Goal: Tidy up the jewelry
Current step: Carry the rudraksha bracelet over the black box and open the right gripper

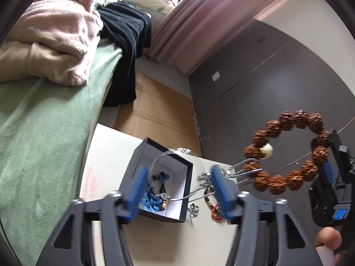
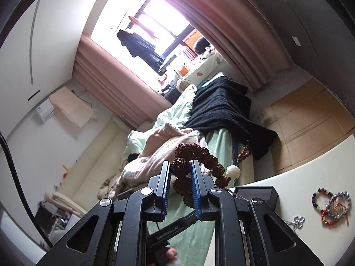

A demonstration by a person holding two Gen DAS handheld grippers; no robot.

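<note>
Beside the bed, above the counter (image 1: 111,150), we pinch the bracelet (image 1: 286,153) in our right gripper (image 2: 180,186) right of the box (image 1: 164,177), left gripper (image 1: 177,190) open, and those round beads could slip loose.

A green-sheeted bed (image 1: 44,133) carries a black knitted blanket (image 2: 221,108); pink pleated curtains (image 2: 115,84) frame a bright window (image 2: 159,15).

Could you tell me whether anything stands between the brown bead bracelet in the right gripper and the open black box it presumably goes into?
Partly. The brown bead bracelet hangs in the air from the right gripper, right of the black box. The open left gripper and a wire necklace sit over the box's mouth, so they probably crowd the way in.
</note>
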